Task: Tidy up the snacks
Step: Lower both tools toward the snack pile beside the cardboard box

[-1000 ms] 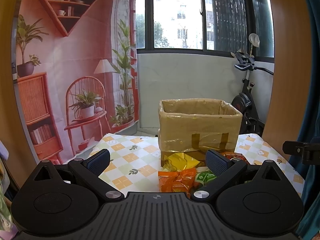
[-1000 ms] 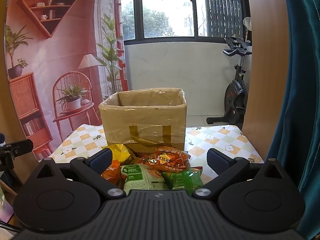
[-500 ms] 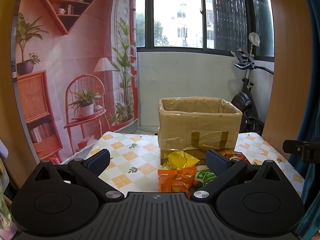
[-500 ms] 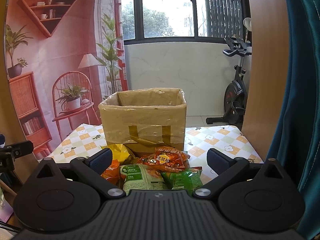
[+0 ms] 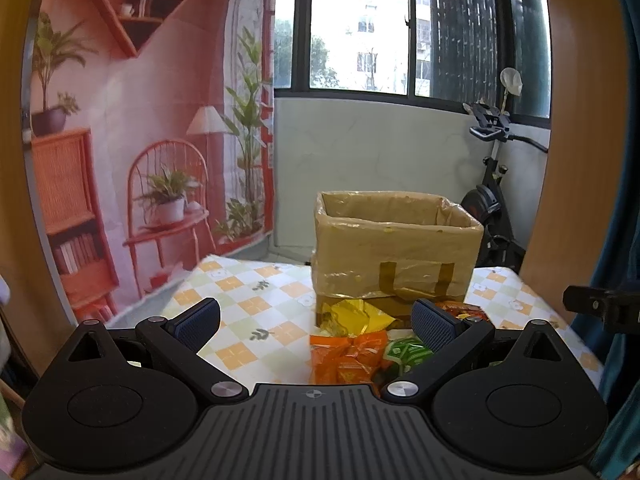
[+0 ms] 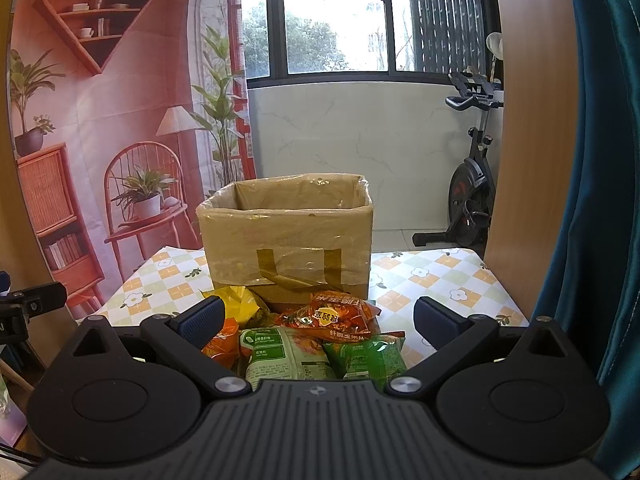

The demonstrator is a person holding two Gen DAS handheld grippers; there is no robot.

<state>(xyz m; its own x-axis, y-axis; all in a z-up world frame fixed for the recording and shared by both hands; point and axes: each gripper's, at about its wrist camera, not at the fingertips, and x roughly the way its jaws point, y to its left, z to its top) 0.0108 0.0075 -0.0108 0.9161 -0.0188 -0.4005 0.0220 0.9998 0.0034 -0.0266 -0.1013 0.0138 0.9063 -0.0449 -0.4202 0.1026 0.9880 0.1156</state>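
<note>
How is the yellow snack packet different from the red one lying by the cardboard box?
The yellow snack packet looks crumpled and shiny with no print showing; the red snack packet lies flatter and shows printed lettering. Yellow sits to the left, red to the right. Both lie on the checked tablecloth in front of the cardboard box.

1. Boxes: I count one cardboard box (image 6: pixel 287 240), open top, sitting on the table.
2. Snack bags in front of it, five from my right wrist feed: one yellow bag (image 6: pixel 240 305), one orange bag (image 6: pixel 219 342), one red bag (image 6: pixel 336 315), one pale green bag (image 6: pixel 282 354), one bright green bag (image 6: pixel 366 356).
3. Tables: one, with a checked tablecloth (image 6: pixel 436 276).
4. Exercise bikes: one exercise bike (image 6: pixel 470 184) at the back right.
5. Grippers: two, mine, both gaping wide with nothing in them.
</note>
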